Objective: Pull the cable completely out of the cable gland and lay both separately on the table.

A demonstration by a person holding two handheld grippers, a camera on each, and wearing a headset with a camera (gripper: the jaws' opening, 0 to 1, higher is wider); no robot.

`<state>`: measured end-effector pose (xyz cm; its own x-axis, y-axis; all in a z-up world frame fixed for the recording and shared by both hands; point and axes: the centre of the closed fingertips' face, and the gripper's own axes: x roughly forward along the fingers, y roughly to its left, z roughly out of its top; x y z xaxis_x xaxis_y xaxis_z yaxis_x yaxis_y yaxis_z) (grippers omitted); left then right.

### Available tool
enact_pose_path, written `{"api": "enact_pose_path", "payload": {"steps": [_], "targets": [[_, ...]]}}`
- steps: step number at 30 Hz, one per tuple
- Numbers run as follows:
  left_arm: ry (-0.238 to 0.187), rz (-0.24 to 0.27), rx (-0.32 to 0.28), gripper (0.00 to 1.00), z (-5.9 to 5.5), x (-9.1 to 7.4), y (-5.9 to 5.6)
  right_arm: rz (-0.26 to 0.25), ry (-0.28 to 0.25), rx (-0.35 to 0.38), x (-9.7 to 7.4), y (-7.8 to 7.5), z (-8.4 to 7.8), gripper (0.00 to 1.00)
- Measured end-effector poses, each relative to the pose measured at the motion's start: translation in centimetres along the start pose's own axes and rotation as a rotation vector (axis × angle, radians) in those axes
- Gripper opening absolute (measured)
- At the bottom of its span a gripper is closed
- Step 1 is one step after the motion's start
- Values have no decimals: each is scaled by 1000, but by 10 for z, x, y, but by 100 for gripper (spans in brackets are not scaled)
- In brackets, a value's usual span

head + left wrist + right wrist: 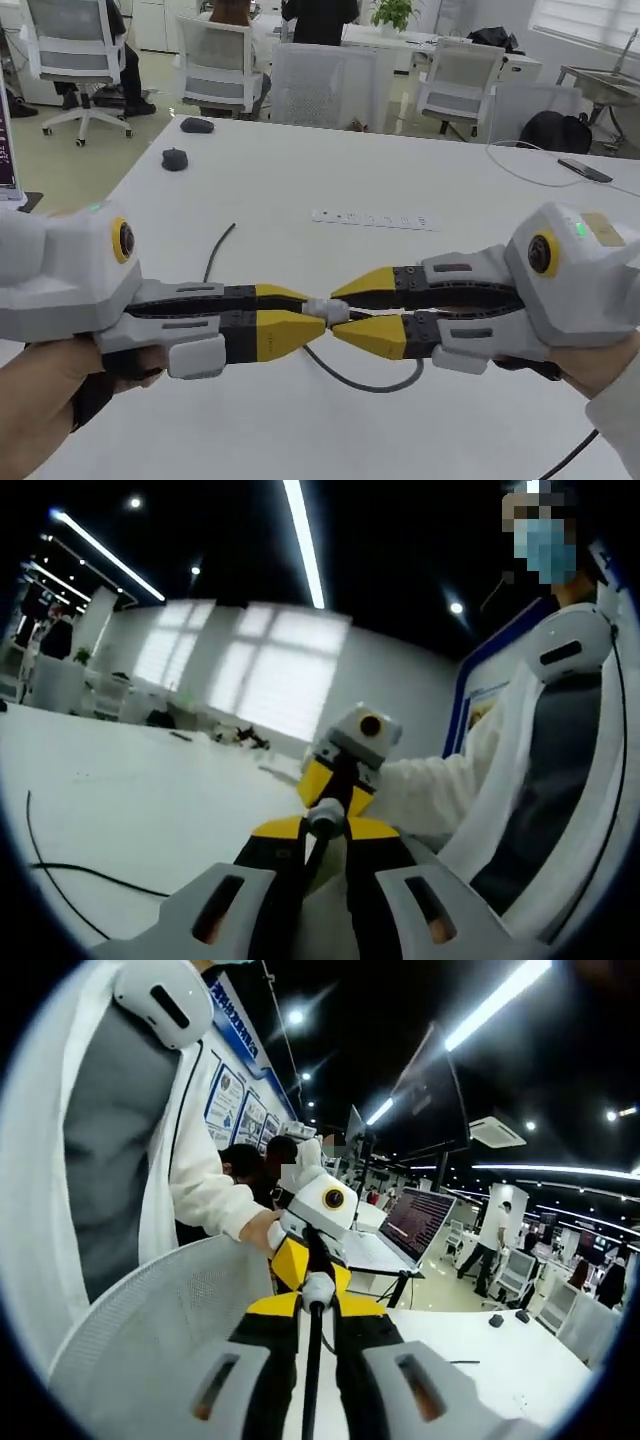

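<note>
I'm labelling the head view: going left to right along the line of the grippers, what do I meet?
left gripper → cable gland, held in its jaws → right gripper, jaws shut on the cable

The gland (328,311) is a small pale grey fitting. It is held level above the table (450,150) at near centre, pinched at the tip of the left gripper (303,312), where the right gripper (345,318) meets it. The cable (372,385) is thin, dark and round, and runs into the gland from the right, between the right jaws. Below the gland one stretch sags in a loop onto the table. Another stretch lies farther left, trailing away.
</note>
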<state>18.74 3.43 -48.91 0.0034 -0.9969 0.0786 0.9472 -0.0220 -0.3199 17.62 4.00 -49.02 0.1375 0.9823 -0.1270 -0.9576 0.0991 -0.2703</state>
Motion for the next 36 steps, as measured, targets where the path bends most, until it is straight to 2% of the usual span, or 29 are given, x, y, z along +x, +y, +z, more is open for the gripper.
{"api": "enact_pose_path", "payload": {"steps": [3, 4, 6, 7, 9, 10, 11, 12, 14, 17, 21, 30, 33, 36], "targets": [[2, 18, 53, 15, 0, 2, 0, -16, 7, 46, -2, -3, -3, 11], [3, 18, 58, 15, 0, 2, 0, -19, 5, 110, -2, -4, -4, 12], [15, 35, 113, 15, -2, 3, 1, -18, 25, 287, -4, -5, -9, 13], [23, 35, 128, 15, -3, 3, 0, -29, 27, 317, -6, -7, -10, 16], [35, 41, 190, 15, -4, 5, -2, -31, -17, 404, -7, -9, -7, 24], [46, 47, 221, 15, -6, 5, -2, -21, -25, 450, -7, -8, -7, 25], [56, 46, 228, 15, -8, 6, -3, -18, -22, 501, -7, -7, -8, 23], [67, 47, 241, 15, -9, 6, -3, -9, -19, 522, -8, -5, -9, 21], [77, 56, 267, 15, -11, 7, -3, -10, -16, 503, -8, -5, -9, 20], [74, 53, 293, 15, -10, 7, -5, 11, -30, 595, -9, 1, -9, 16], [69, 56, 317, 15, -8, 6, -5, 13, -30, 591, -9, 4, -10, 13], [70, 63, 302, 15, -8, 5, -2, -3, -35, 548, -10, 5, -9, 12], [63, 62, 252, 15, -7, 5, 0, -23, -47, 427, -10, 3, -7, 12], [58, 56, 218, 15, -6, 6, -1, -25, -52, 363, -10, 5, -6, 12]]}}
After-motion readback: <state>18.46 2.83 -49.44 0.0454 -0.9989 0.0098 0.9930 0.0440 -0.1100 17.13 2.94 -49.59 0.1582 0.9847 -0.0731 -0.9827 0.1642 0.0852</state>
